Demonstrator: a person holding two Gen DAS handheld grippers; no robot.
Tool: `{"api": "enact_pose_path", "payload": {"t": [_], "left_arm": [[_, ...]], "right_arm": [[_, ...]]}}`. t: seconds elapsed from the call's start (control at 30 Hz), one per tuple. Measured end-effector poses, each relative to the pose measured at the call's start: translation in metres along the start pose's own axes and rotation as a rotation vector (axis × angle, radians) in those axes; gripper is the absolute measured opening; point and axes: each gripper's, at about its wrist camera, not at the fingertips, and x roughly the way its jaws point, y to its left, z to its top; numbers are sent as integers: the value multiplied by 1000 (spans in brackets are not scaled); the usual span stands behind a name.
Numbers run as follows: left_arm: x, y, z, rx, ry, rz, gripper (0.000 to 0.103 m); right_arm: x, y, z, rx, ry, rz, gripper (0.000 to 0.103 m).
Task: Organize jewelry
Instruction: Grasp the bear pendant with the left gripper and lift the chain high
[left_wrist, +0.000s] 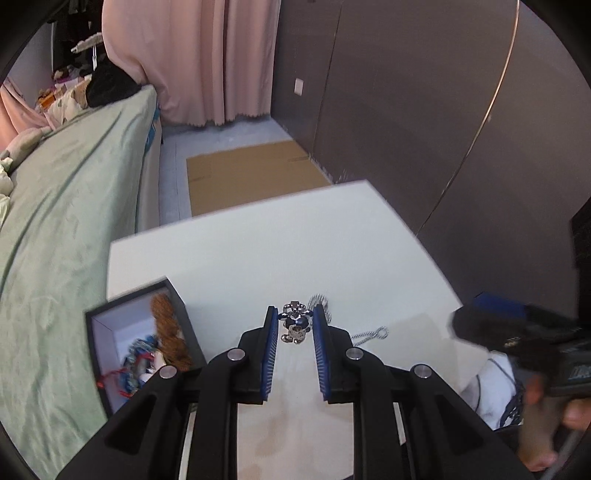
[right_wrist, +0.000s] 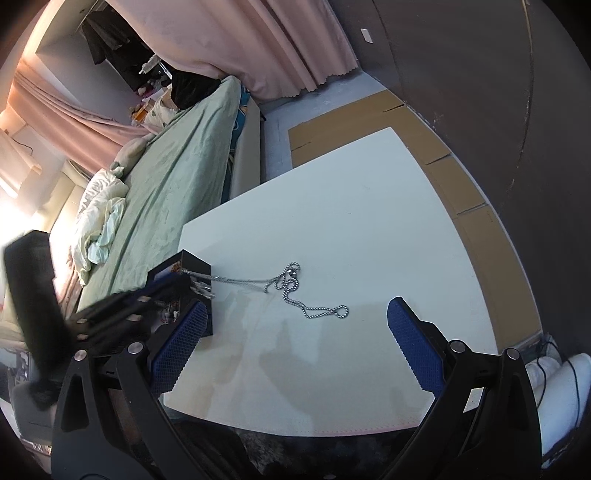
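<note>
Left tongs hold a shiny charm over the table

The left tongs pinch the charm mid-frame; its silver chain trails onto the white table. Right tongs stand wide, holding nothing. A black box sits lower left.

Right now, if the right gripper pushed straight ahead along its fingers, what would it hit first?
Probably the bare white table. The right gripper stands open and points down at it; the silver chain lies just beyond its fingers, so depending on depth it might catch that first.
</note>
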Motion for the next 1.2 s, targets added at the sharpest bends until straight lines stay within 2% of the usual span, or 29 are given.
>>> {"api": "enact_pose_path", "payload": {"t": [0.23, 0.53, 0.6, 0.77, 0.83, 1.0, 1.2], "left_arm": [[-64, -9, 26, 47, -103, -20, 17], [-132, -26, 50, 110, -223, -26, 17], [-147, -29, 55, 120, -249, -25, 17], [-177, -31, 69, 145, -307, -5, 17], [-188, -30, 73, 151, -323, 5, 17], [-220, -24, 85, 154, -372, 42, 17], [-254, -10, 97, 148, -421, 101, 17]], "right_arm": [[4, -2, 4, 18, -13, 10, 97], [11, -4, 3, 32, -3, 8, 86], [13, -3, 4, 32, -1, 6, 81], [20, -4, 5, 41, 13, -1, 77], [22, -3, 6, 38, 16, 1, 73], [36, 0, 10, 30, 50, 13, 54], [69, 3, 18, 21, 113, 9, 43]]}}
